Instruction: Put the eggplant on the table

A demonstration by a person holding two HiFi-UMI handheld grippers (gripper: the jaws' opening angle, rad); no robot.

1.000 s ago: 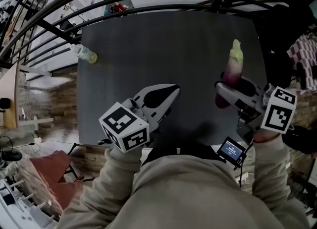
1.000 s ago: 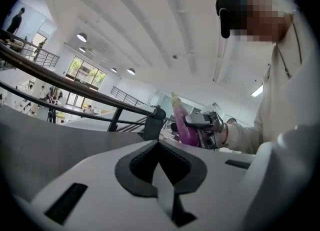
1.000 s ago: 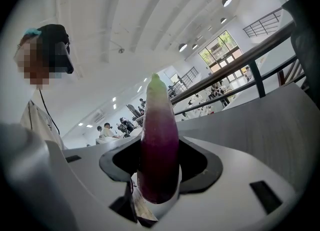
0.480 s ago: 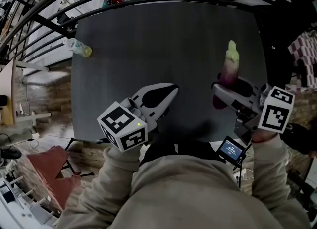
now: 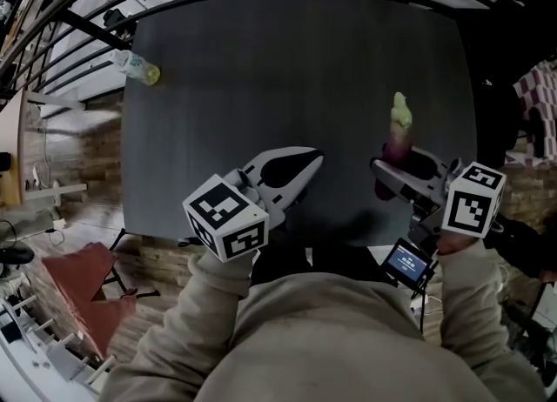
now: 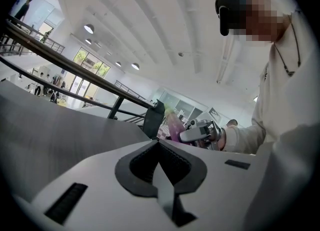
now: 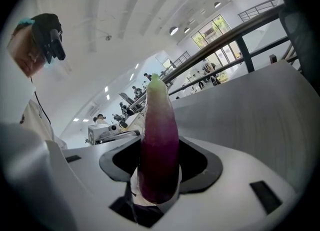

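Observation:
A purple eggplant with a pale green tip points away from me over the right part of the dark grey table. My right gripper is shut on its purple lower half. The right gripper view has the eggplant standing up between the dark pads of that gripper. My left gripper hangs over the table's near edge, its jaws together with nothing in them. In the left gripper view the pads of the left gripper meet, and the eggplant shows beyond them at the right.
A clear plastic bottle with yellowish liquid lies at the table's far left corner. Black railings curve round the far side and the left. A small lit screen hangs near my right forearm. Brick floor and a red object lie to the left.
The right gripper has sunk toward the table with the eggplant, which now sits lower and nearer in the head view. The left gripper has dropped a little and stays shut.

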